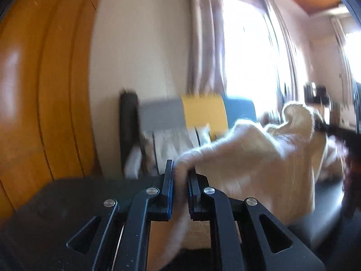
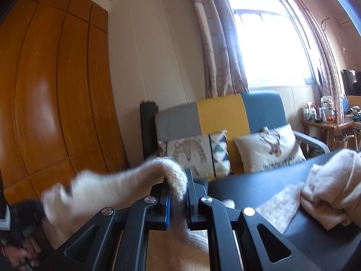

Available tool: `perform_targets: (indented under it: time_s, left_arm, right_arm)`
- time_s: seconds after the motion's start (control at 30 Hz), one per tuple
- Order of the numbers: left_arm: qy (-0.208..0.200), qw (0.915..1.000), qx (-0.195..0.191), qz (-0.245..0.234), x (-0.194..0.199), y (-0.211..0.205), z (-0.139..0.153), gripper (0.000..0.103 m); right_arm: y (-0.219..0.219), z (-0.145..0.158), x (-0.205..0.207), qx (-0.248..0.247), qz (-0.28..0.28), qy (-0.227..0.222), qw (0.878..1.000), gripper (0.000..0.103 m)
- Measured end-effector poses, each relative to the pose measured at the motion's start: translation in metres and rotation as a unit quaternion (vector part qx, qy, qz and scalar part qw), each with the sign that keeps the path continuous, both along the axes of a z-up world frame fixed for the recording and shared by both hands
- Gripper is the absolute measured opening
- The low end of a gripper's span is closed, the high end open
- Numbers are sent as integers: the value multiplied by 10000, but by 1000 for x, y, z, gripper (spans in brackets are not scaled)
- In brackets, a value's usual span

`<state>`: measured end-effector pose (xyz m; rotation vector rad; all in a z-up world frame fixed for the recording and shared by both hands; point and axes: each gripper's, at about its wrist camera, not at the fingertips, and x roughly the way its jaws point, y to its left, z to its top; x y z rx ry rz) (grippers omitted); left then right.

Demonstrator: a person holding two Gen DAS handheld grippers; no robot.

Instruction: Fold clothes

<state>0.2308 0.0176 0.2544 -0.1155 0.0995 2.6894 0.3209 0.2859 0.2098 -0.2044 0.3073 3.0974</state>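
Sofa [image 2: 221,115] with cushions [image 2: 269,145] fills centre frame behind dark table [image 2: 248,187]. Both grippers' fingers clamp cream sweater [image 1: 248,155]: left gripper [image 1: 180,180], right gripper [image 2: 178,187]. Only right view shows cluttered side table [image 2: 327,124].

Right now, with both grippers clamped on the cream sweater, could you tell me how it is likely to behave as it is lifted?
Probably floppy: the cream sweater sags between the left gripper and right gripper. Likely light, since it hangs from thin pinches. Its fuzzy knit probably grips rather than slips.
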Motion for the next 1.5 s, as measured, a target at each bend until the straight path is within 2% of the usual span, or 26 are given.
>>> perform_targets:
  time_s: [0.07, 0.2, 0.27, 0.33, 0.4, 0.47, 0.5, 0.57, 0.63, 0.77, 0.9, 0.97, 1.03, 1.1, 1.13, 1.17, 1.23, 1.37, 1.43, 1.5]
  left_arm:
    - [421, 9988, 233, 83, 5, -8, 29, 4]
    - [1075, 9920, 657, 58, 16, -20, 75, 4]
    - [1181, 9912, 592, 36, 12, -18, 83, 4]
    - [940, 9948, 372, -116, 4, -12, 84, 7]
    - [469, 9983, 98, -318, 2, -2, 67, 18]
    - [57, 9971, -55, -754, 3, 7, 41, 54]
    - [-134, 9947, -157, -1007, 7, 15, 27, 61]
    - [-395, 9888, -516, -1343, 23, 28, -2, 68]
    - [-525, 9784, -1199, -1599, 40, 57, -32, 77]
    - [-353, 9471, -2734, -1642, 68, 119, -90, 78]
    - [14, 9286, -3463, -1333, 76, 153, -135, 78]
    - [129, 9241, -3714, -894, 71, 165, -152, 78]
    - [289, 9143, -4023, -374, 67, 173, -169, 78]
    - [417, 9087, -4147, -214, 65, 171, -180, 78]
    - [462, 9135, -4037, -215, 65, 166, -179, 71]
    - [446, 9205, -3876, -233, 64, 161, -174, 47]
    - [250, 9342, -3554, -202, 58, 150, -164, 18]
    - [-78, 9636, -2668, -121, 46, 120, -135, 14]
    - [-22, 9760, -2178, 14, 47, 101, -112, 13]
    - [88, 9844, -1746, 190, 50, 79, -87, 13]
  right_arm:
    - [-3, 20, 5, 133, 77, 298, 9994, 8]
    - [-16, 61, 14, 434, 282, 839, 9951, 8]
    - [-25, 77, 16, 643, 323, 1017, 9922, 8]
    - [-34, 87, 17, 838, 345, 1178, 9889, 8]
    - [-36, 91, 16, 817, 361, 1234, 9883, 8]
    - [-38, 91, 15, 753, 360, 1235, 9888, 8]
    - [-38, 90, 15, 725, 352, 1223, 9892, 8]
    - [-38, 89, 14, 712, 338, 1190, 9898, 8]
    - [-37, 90, 11, 687, 318, 1150, 9905, 8]
    - [-35, 95, 5, 557, 336, 1125, 9915, 8]
    - [-44, 100, 9, 578, 393, 1200, 9903, 8]
    - [-47, 100, 10, 571, 411, 1243, 9897, 8]
    - [-48, 100, 12, 520, 433, 1265, 9897, 8]
    - [-48, 100, 13, 468, 454, 1286, 9896, 8]
    - [-49, 99, 14, 442, 465, 1296, 9895, 8]
    - [-48, 99, 15, 421, 470, 1301, 9895, 8]
    - [-47, 97, 15, 372, 473, 1302, 9897, 8]
    - [-42, 94, 15, 221, 445, 1276, 9906, 8]
    - [-41, 93, 17, 237, 406, 1274, 9907, 8]
    - [-41, 95, 18, 286, 337, 1288, 9907, 8]
